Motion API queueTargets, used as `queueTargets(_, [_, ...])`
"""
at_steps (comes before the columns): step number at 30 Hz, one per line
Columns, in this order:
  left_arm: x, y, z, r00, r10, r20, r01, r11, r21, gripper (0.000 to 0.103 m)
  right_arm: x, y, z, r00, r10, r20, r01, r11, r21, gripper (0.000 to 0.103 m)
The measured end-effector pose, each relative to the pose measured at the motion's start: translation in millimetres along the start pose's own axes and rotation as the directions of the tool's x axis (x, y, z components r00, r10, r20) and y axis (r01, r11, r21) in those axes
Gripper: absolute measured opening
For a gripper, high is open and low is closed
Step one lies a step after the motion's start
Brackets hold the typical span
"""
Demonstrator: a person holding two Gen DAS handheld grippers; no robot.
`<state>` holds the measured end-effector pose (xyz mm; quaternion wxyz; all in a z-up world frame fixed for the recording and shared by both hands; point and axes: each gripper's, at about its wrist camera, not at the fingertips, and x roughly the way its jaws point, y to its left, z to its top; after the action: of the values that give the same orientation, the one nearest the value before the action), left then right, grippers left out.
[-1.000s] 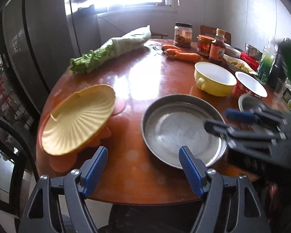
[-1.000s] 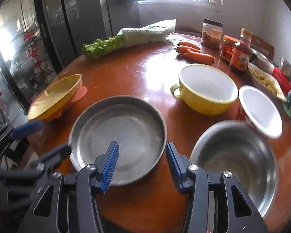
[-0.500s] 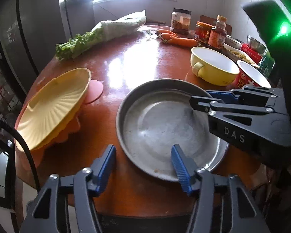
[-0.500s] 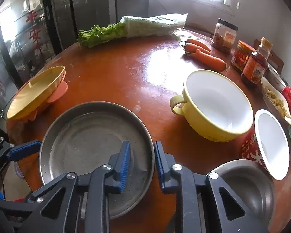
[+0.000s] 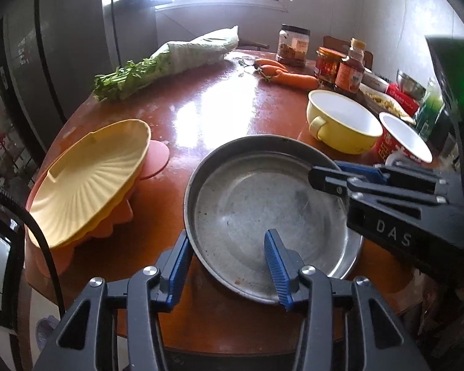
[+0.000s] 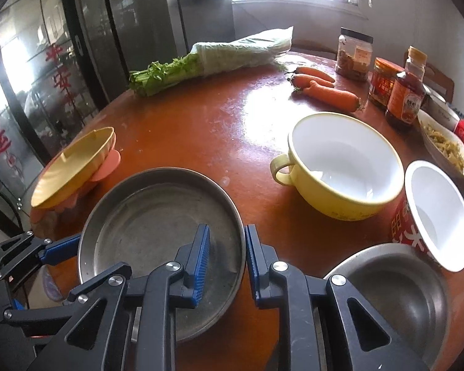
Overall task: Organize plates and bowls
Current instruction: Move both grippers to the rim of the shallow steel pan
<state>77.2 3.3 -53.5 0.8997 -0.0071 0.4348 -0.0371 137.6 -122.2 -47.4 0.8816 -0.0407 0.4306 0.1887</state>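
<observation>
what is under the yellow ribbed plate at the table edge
Orange-pink plastic pieces stick out beneath the yellow ribbed plate, propping it tilted. How many, and their shape, is covered.

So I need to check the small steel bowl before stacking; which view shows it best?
The right wrist view: the steel bowl sits at lower right with most of its inside visible, only its near edge hidden by the right hand-held gripper. In the left wrist view that gripper's body hides it completely.

Both wrist cameras look steeply down, close over the table's (image 5: 232, 99) near edge (sharing the steel plate (image 6: 157, 216)).
</observation>
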Motion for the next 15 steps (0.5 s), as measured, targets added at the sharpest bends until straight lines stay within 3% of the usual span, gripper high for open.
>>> queueTargets(15, [-25, 1, 5, 0.998, -0.005, 0.067, 0.005, 1.0, -0.005, 0.048, -30, 7, 1, 0.997, 0.014, 0.08, -0.014, 1.0, 0.001, 0.023])
